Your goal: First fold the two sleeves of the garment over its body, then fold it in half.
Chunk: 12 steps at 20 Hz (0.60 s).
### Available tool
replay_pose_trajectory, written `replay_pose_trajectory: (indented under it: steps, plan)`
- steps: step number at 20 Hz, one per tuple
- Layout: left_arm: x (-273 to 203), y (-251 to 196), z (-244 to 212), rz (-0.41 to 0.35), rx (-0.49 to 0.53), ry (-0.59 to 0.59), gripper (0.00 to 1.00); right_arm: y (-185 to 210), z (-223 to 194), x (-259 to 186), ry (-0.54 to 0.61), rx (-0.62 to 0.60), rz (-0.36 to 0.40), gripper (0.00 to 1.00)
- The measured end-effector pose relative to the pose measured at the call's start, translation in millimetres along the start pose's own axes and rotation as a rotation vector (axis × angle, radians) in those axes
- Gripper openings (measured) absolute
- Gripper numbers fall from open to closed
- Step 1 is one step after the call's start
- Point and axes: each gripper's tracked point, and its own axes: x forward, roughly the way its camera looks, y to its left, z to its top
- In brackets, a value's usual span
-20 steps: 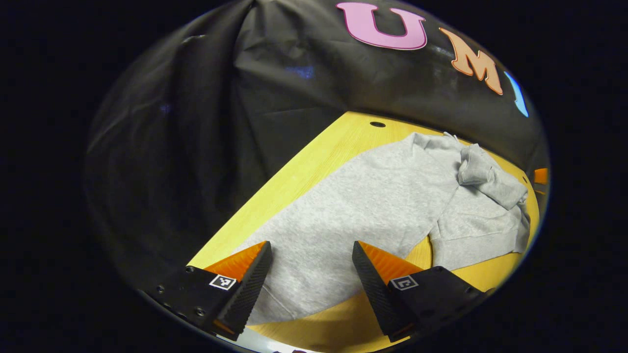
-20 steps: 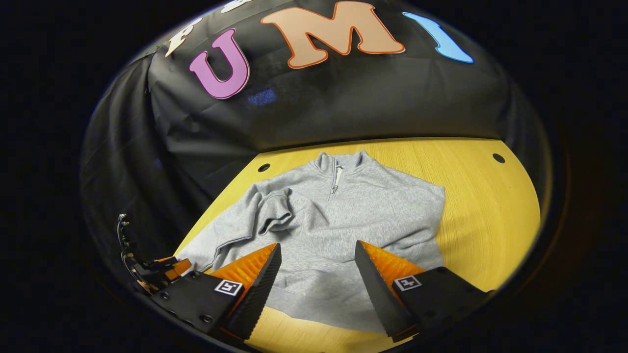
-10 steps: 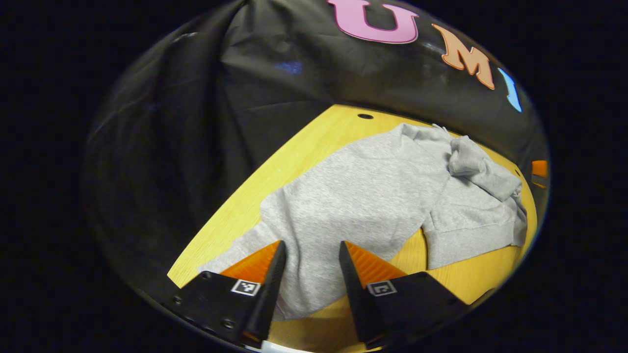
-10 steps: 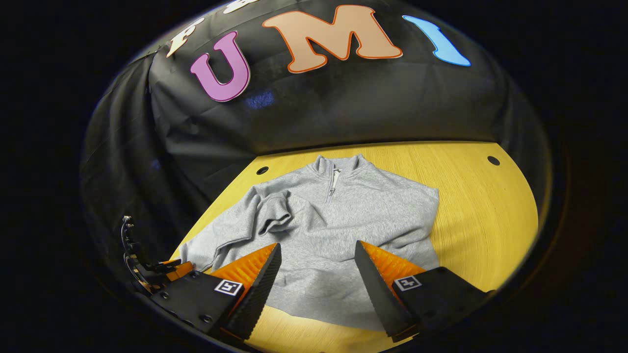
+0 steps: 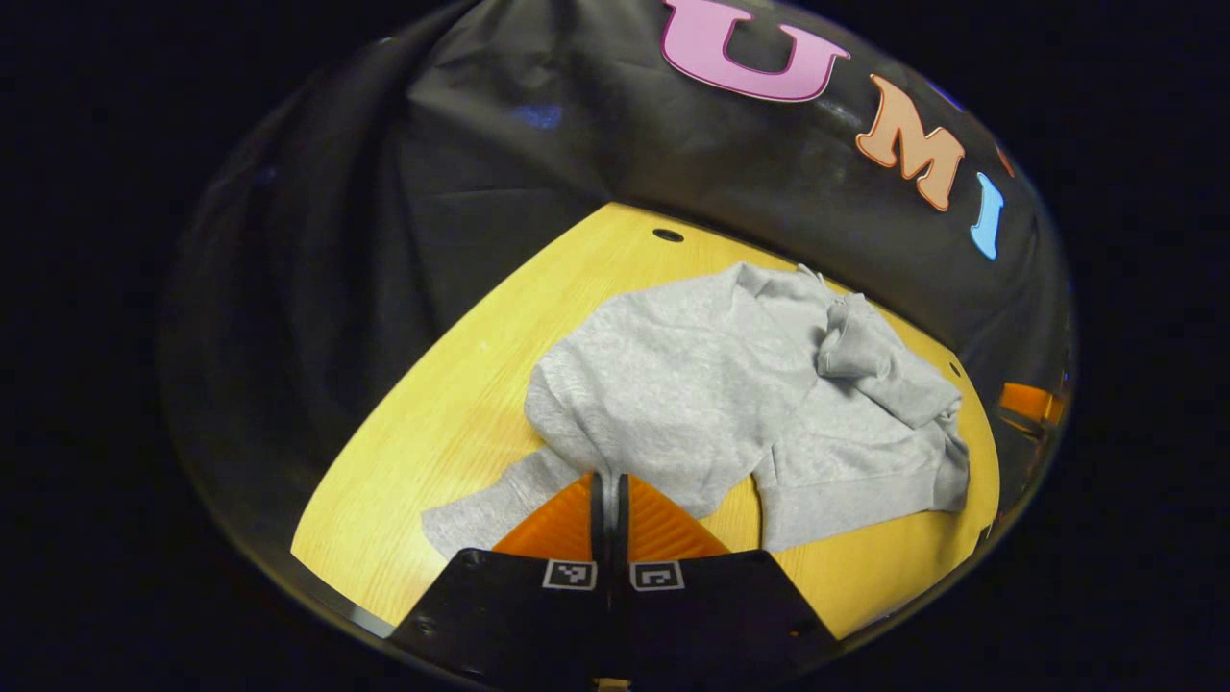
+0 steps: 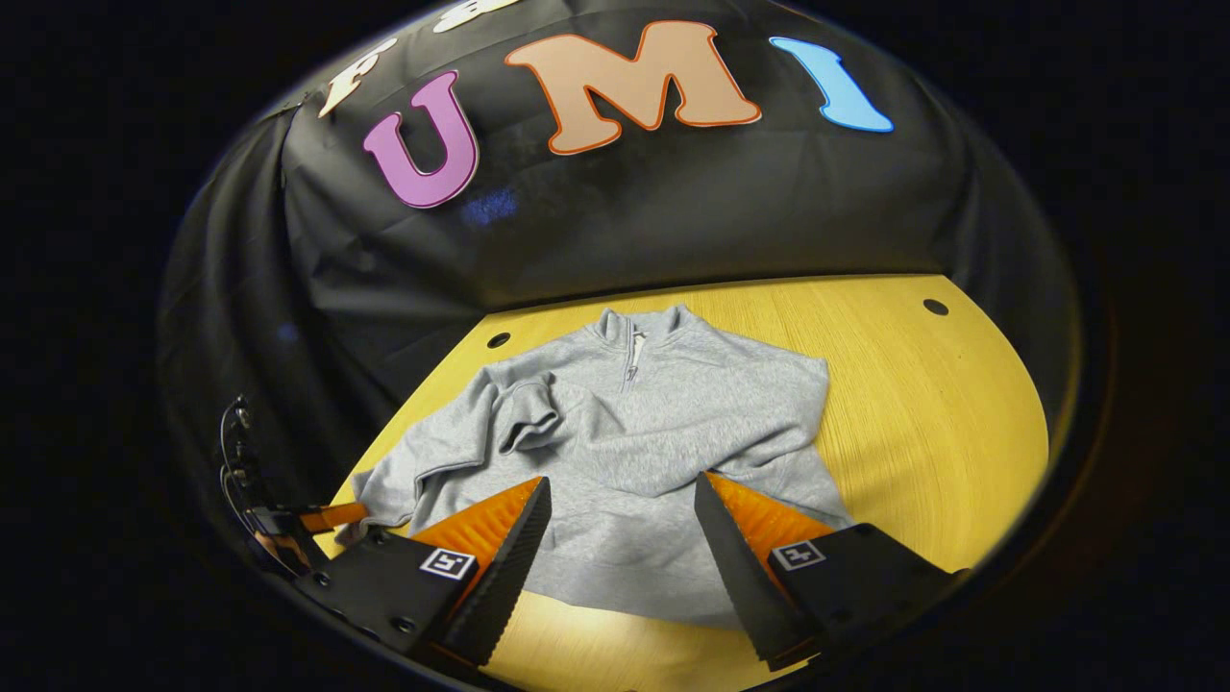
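- Grey fleece garment (image 6: pixel 634 452) lies on the yellow wooden table (image 6: pixel 922 413) at the middle of the right gripper view, collar and short zip toward the booth's black wall, hem toward the camera.
- At the lower left of that view the left sleeve (image 6: pixel 384 485) trails out to the table's near edge, where the other gripper meets its end.
- Just right of it, a second sleeve end (image 6: pixel 527 423) lies bunched on the chest, so I judge one sleeve fold roughly done and the other now in hand.
- At the bottom of the same view the right gripper (image 6: pixel 620 538) hangs over the hem with its fingers spread wide, pinching nothing.
- In the left gripper view the left gripper (image 5: pixel 608 505), bottom centre, has its fingers pressed together on the grey cloth of the sleeve (image 5: pixel 500 500); the cloth puckers toward them.
- To the right, the body (image 5: pixel 730 384) fills the middle of that frame, with the bunched sleeve at its upper right.
- Next move, as I judge it: carry the pinched sleeve up and across onto the body, lay it flat, then let go; the bunched sleeve may want smoothing before the half fold.
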Motion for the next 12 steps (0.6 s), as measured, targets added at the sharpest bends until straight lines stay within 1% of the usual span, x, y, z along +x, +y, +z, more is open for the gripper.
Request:
replay_pose_trajectory:
  steps: [3, 6, 10, 12]
  plan:
    - [-2.4, -17.0, 41.1, -0.002, -0.014, -0.066, 0.00, -10.8, 0.4, -8.0, -0.009, -0.019, 0.001, 0.96]
    - [-1.5, -47.8, 81.1, -0.034, -0.007, -0.130, 0.00, -22.2, -0.6, -12.0, -0.017, -0.016, 0.008, 0.96]
    - [2.2, -93.5, 117.3, -0.077, 0.027, -0.187, 0.00, -48.4, -7.0, -16.4, -0.007, 0.020, -0.001, 0.96]
    - [2.9, -121.7, 129.4, -0.113, 0.038, -0.191, 0.00, -60.7, -4.0, -20.7, -0.022, 0.035, -0.006, 0.96]
